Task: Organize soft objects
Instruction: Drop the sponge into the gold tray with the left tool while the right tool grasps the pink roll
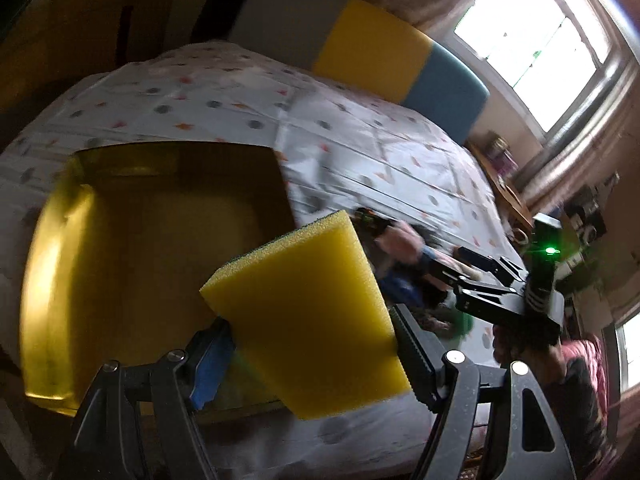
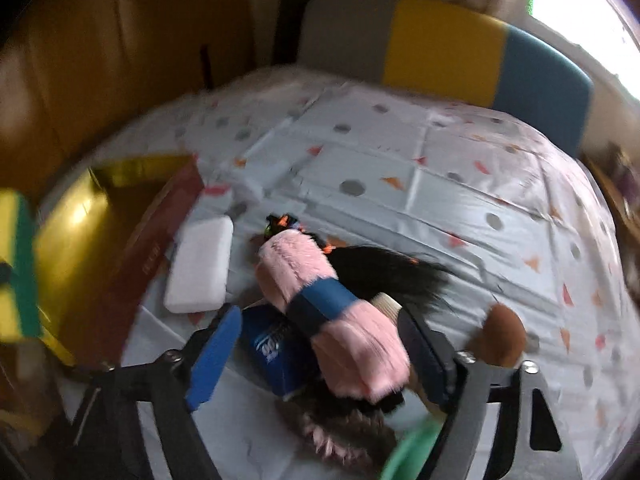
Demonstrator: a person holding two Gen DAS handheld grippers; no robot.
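Observation:
A yellow sponge (image 1: 304,300) with a green scouring back is clamped between the pads of my left gripper (image 1: 308,320), hanging over the near right corner of an open gold-lined box (image 1: 140,220). The same sponge (image 2: 16,264) shows at the left edge of the right wrist view. My right gripper (image 2: 318,314) straddles a pink plush piece (image 2: 360,344) with a blue band, lying on the bed. The right finger (image 2: 424,352) touches it, while the left blue pad (image 2: 216,344) stands apart from it. A white foam block (image 2: 200,264) lies beside the box.
A blue packet (image 2: 276,352), black furry item (image 2: 380,268), brown round thing (image 2: 504,332) and green object (image 2: 412,452) crowd around the plush. The bed sheet (image 2: 440,184) is patterned with dots. A grey, yellow and blue headboard (image 1: 372,48) stands behind, and a window (image 1: 532,40) at right.

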